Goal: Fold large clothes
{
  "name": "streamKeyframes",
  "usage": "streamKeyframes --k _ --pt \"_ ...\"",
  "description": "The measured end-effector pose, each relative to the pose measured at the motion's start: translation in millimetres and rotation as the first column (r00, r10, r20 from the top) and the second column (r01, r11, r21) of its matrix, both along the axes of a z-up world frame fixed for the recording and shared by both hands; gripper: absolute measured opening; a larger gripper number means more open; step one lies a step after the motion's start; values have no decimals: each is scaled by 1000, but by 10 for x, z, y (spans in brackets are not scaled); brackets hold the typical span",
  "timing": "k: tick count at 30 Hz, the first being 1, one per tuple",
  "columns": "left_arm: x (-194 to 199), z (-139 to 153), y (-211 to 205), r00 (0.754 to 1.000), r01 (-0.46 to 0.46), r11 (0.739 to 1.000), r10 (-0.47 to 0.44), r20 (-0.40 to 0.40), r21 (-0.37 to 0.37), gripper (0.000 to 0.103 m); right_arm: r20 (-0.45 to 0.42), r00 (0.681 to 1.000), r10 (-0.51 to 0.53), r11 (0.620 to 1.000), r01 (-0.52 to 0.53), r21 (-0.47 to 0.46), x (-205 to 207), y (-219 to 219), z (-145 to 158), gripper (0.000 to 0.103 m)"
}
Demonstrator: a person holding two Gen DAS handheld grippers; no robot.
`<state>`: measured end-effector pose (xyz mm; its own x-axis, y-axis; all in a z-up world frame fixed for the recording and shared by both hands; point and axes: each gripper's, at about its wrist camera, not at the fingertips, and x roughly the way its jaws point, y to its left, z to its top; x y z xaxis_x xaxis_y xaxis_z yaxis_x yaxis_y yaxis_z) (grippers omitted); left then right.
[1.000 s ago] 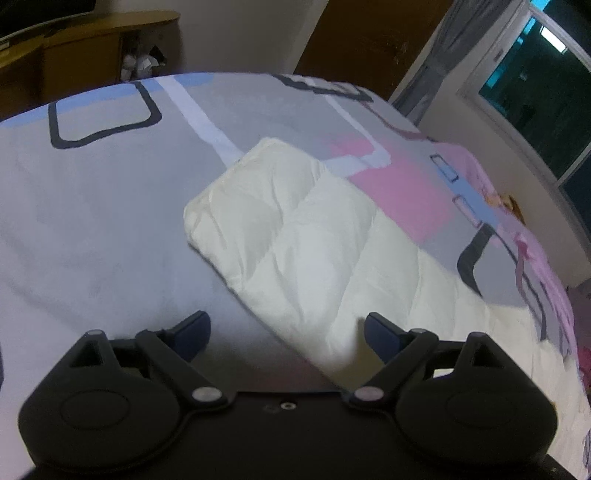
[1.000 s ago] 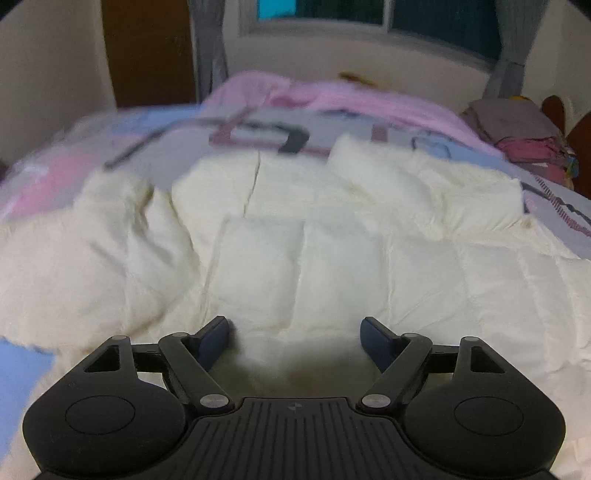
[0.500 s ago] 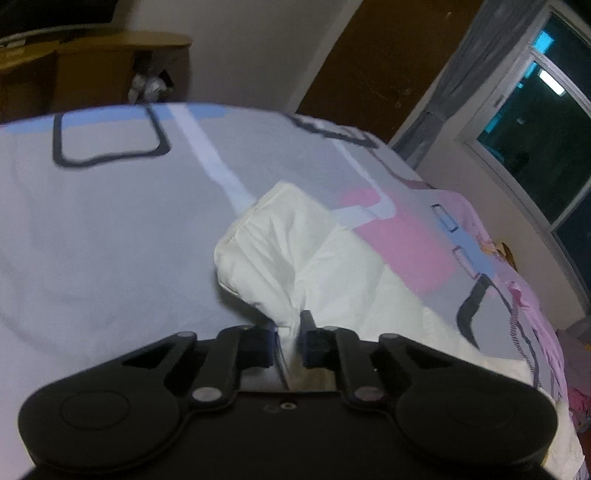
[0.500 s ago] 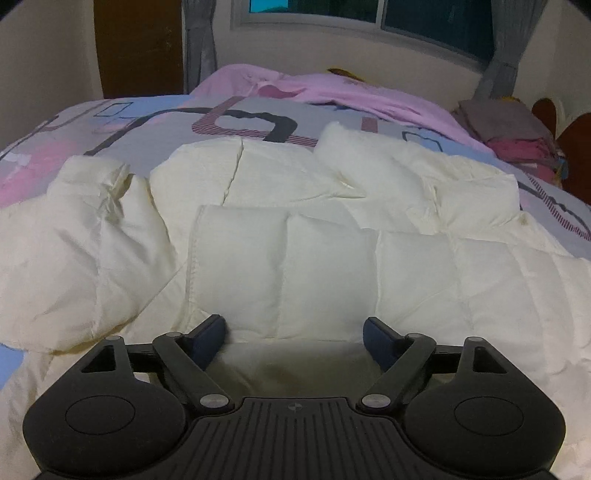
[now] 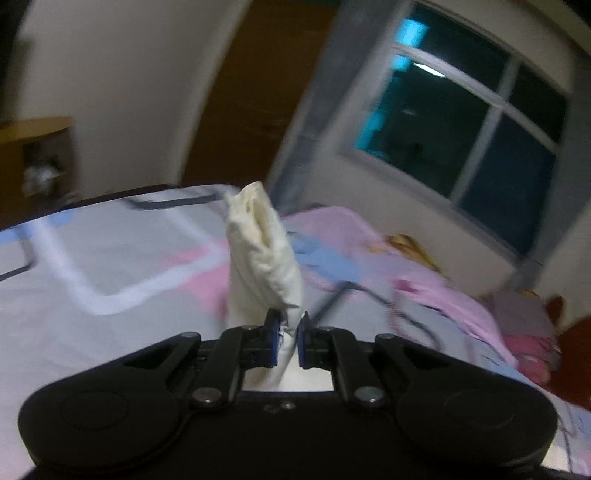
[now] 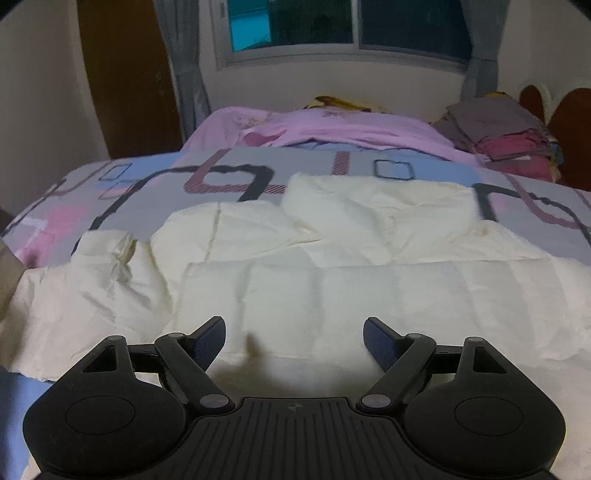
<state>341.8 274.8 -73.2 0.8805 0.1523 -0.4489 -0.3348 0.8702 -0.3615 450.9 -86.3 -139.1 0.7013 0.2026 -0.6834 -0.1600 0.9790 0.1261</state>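
- While the dark blue ribbed pads of the left gripper (image 5: 287, 341) are clenched almost together, a pinch of the cream quilted jacket (image 5: 264, 254) is grasped between them; the puffy, crinkled fabric is seen standing up from the jaws as a narrow, rounded sleeve end, lifted clear of the bed (image 5: 92, 258).
- The right gripper (image 6: 294, 341) is seen released, its black linkage arms splayed and its blue textured pads held wide apart, nothing being pressed between them; it is held above the near hem of the jacket (image 6: 332, 280), with a shadow cast on the fabric below.
- From the right wrist view, the jacket is shown spread flat over the near half of the bed (image 6: 147, 181), reaching towards its near edge, its padded body stitched into soft rectangular panels with a faint sheen; a rumpled sleeve is laid towards the left edge, and a puffed collar or hood section towards the far side.
- The bed is covered by a smooth sheet printed with grey, pink and blue blocks and dark rounded-rectangle outlines.
- A pink blanket (image 6: 351, 125) is bunched along the far edge, and a stack of folded clothes (image 6: 506, 133) is set at the far right corner.
- A dark window (image 6: 332, 26) with grey curtains is seen beyond the bed.
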Motion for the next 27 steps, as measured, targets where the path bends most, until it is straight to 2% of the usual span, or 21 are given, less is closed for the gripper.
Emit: streamKeyframes --k 2,6,9,12,17,18,20,22,23,27 --pt "84 69 -299 997 74 997 -74 16 26 9 1 1000 -14 1000 14 7 -45 -142 28 81" --pt "276 85 -1000 972 231 971 -233 22 59 9 0 998 -58 998 58 16 -139 -467 57 81" --pt "398 2 -1529 937 349 935 -350 4 59 9 -1 995 -96 995 96 21 -221 -713 82 81" --pt "497 -173 -2054 888 461 884 -459 -40 82 9 -9 992 -125 992 126 26 -292 -929 96 81" --pt "608 -620 -2529 821 562 820 -540 -186 102 13 -18 987 -159 986 160 48 -381 -1174 135 81" --pt "600 -702 -2570 806 580 806 -548 -223 115 25 -20 987 -159 985 160 57 -393 -1196 145 81" --pt "573 -804 -2621 785 603 787 -556 -272 130 38 -17 988 -155 985 156 71 -403 -1208 171 81" --pt "471 -812 -2525 797 590 793 -543 -263 151 76 -12 990 -138 987 138 86 -396 -1172 197 81" --pt "396 -790 -2464 814 572 801 -527 -243 178 80 -11 992 -128 987 129 94 -391 -1141 209 81" --pt "171 -657 -2225 841 538 800 -490 -230 264 81 -33 996 -77 984 81 157 -301 -952 204 81"
